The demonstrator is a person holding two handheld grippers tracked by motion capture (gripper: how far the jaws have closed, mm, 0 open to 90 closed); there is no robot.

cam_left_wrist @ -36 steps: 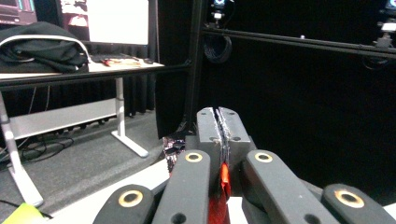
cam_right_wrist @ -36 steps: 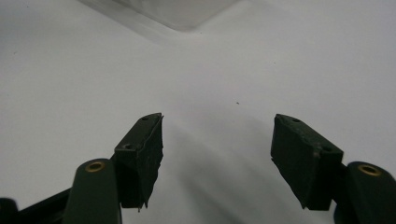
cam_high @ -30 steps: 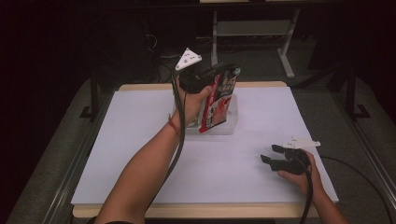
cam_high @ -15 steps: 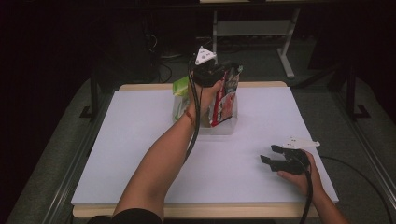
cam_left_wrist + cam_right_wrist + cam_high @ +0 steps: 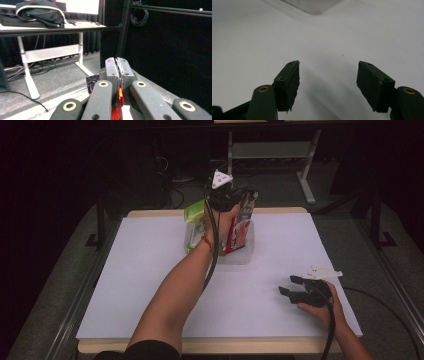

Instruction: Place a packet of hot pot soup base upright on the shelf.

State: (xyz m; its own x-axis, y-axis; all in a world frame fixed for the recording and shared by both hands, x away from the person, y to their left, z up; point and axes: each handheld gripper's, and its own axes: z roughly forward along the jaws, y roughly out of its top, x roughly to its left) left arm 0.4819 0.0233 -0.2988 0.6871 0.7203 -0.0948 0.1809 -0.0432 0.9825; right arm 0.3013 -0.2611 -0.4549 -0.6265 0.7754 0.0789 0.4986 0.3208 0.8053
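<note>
Since the earlier frame, the left gripper point(image 5: 239, 199), clamped on the red snack packet point(image 5: 241, 222), shifts right above the clear tub point(image 5: 245, 254); the right gripper point(image 5: 292, 287) stays apart, lower right.

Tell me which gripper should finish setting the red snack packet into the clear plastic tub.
Left. The left gripper is shut on the top edge of the red snack packet, right above the clear plastic tub. The right gripper rests open and empty on the white table, well short of the tub.
</note>
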